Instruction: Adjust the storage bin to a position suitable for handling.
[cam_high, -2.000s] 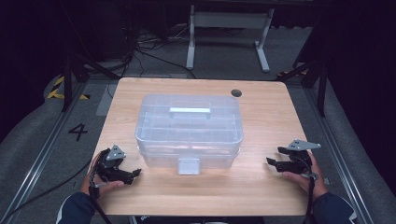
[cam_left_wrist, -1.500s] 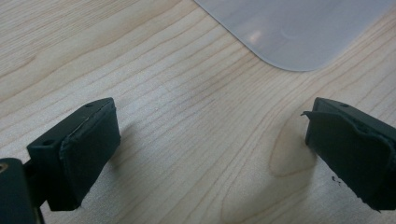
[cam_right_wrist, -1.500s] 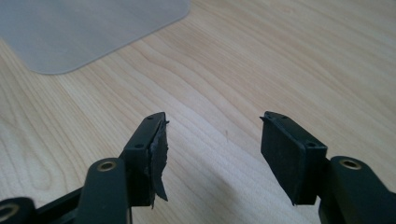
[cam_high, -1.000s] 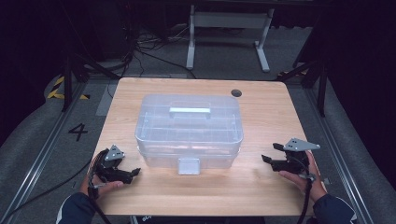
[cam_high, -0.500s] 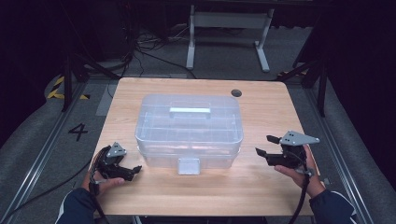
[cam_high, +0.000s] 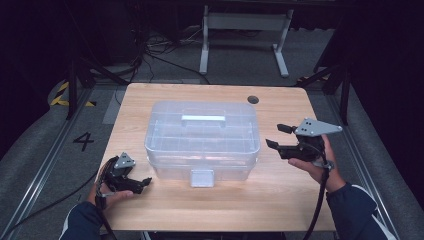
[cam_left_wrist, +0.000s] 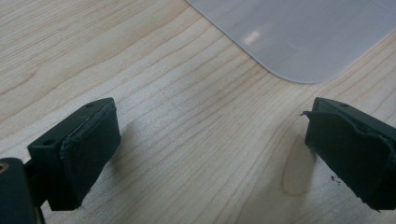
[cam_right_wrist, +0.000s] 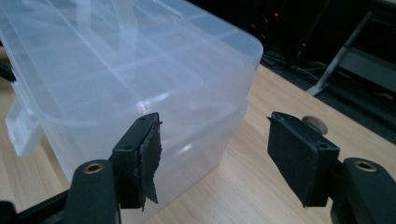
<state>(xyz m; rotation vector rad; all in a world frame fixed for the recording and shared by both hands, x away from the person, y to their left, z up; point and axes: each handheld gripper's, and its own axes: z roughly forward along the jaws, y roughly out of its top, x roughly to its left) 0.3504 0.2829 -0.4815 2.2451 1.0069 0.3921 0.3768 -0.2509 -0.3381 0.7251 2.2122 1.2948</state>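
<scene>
One pale wooden table (cam_high: 280, 210) carries everything, and at its middle sits a large clear plastic storage box with a lid and a flat handle (cam_high: 202, 137), its long axis running left to right and its small front latch (cam_high: 202, 177) facing the near edge. Both ends of the box are therefore the reachable ones, and the hands sit one to each side.

To the right of the box, the right gripper (cam_high: 276, 136) hangs above the table and points left at the box's right end, close beside it but not touching. Its jaws have just been closing a little, yet they stand well apart with nothing between them (the right gripper view looks past them at the box's rounded corner (cam_right_wrist: 252, 49)).

At the near left, the left gripper (cam_high: 144, 182) rests low by the table, jaws wide and empty, the box's near-left corner (cam_left_wrist: 299, 70) just ahead of it.
</scene>
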